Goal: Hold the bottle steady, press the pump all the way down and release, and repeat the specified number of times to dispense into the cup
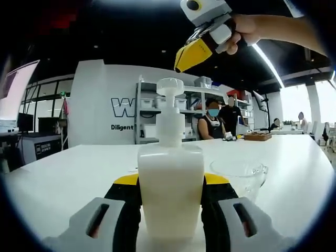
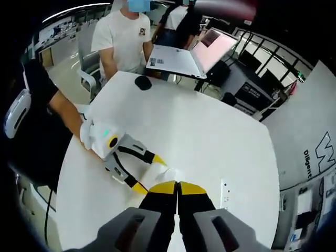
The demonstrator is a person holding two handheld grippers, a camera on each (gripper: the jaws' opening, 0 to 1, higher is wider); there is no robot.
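In the left gripper view, a white pump bottle (image 1: pixel 170 184) is clamped at centre between the jaws of the left gripper (image 1: pixel 170 197), standing upright on the white surface (image 1: pixel 63 173). A clear glass cup (image 1: pixel 239 176) is seen just right of the bottle. At the upper right, the right gripper (image 1: pixel 191 54) is held above the pump head (image 1: pixel 170 86), apart from it.

In the right gripper view, the right gripper's jaws (image 2: pixel 177 188) are pressed together at bottom centre. Just above them, the left gripper (image 2: pixel 140 171) is seen closed around the bottle (image 2: pixel 164 173).
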